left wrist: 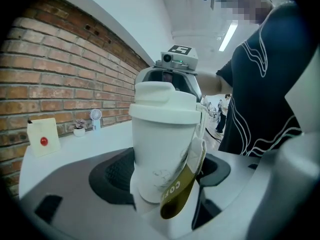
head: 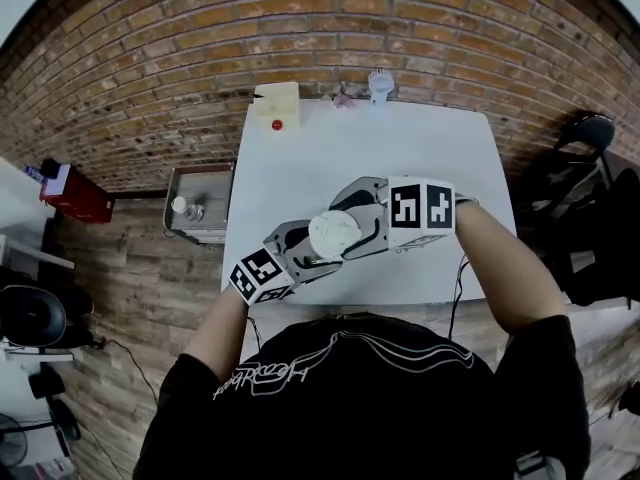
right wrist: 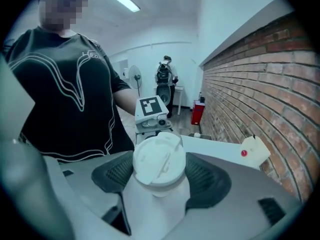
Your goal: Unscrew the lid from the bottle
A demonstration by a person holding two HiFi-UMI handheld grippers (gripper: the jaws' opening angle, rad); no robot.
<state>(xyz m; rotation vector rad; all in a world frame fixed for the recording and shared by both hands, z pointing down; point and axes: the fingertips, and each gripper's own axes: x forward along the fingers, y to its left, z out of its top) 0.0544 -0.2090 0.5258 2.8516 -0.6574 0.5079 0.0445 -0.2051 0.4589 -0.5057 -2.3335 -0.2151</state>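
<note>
A white bottle (left wrist: 159,156) with an olive strap (left wrist: 181,189) stands upright above the white table (head: 420,148), near its front edge. My left gripper (left wrist: 165,176) is shut on the bottle's body, its black pads (left wrist: 111,176) on either side. The white lid (right wrist: 159,161) sits on the bottle's top. My right gripper (right wrist: 160,176) comes at it from above, tilted down, and is shut on the lid. In the head view the lid (head: 333,236) shows between the right gripper (head: 347,224) and the left gripper (head: 316,260).
A cream box with a red button (head: 277,105), a small plant (head: 343,96) and a small white fan (head: 380,83) stand at the table's far edge by the brick wall. A metal cart (head: 200,203) stands left of the table, a dark chair (head: 590,133) to the right.
</note>
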